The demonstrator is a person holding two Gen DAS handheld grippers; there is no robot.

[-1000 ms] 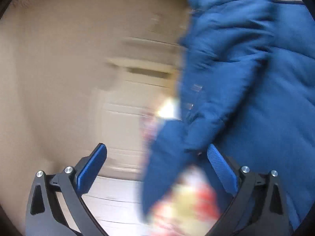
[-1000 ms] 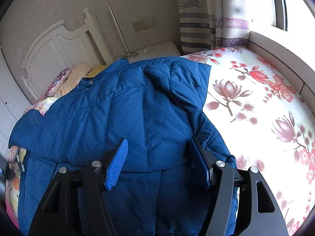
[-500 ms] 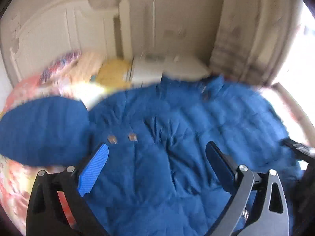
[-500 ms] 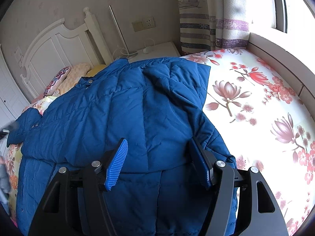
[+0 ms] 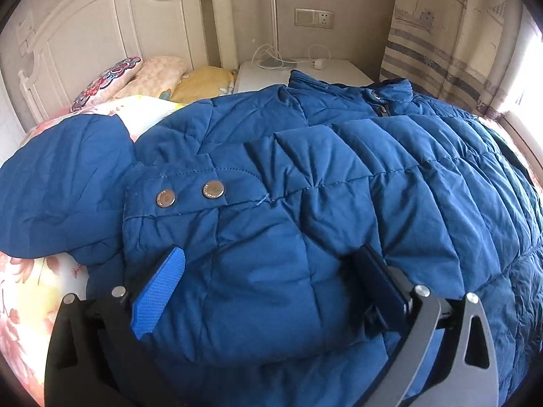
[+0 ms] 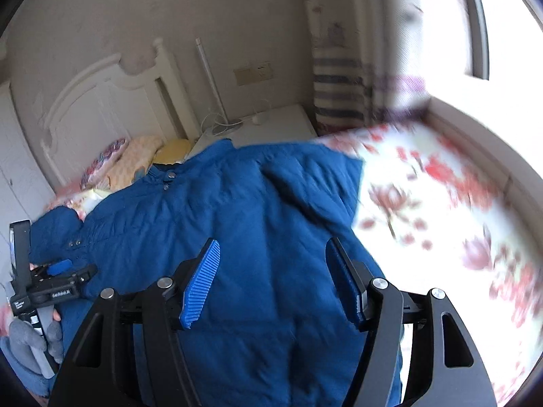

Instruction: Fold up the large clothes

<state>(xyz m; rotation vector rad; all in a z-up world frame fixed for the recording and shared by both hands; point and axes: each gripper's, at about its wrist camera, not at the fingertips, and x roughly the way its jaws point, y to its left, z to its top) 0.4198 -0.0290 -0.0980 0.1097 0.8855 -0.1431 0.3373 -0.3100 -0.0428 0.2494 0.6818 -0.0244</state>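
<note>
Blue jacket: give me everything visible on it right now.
The blue jacket is a quilted, puffy padded coat, spread across the floral bed sheet. Its collar with a zipper top points toward the nightstand. A sleeve lies folded across the body, its cuff tab showing two metal snaps. The left gripper hangs open over that sleeve; the right gripper is open above the body.

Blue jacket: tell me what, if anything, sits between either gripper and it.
Nothing visible does. The left gripper is open right over the blue jacket, its folded sleeve between the fingers; the right gripper is open just above it.
</note>
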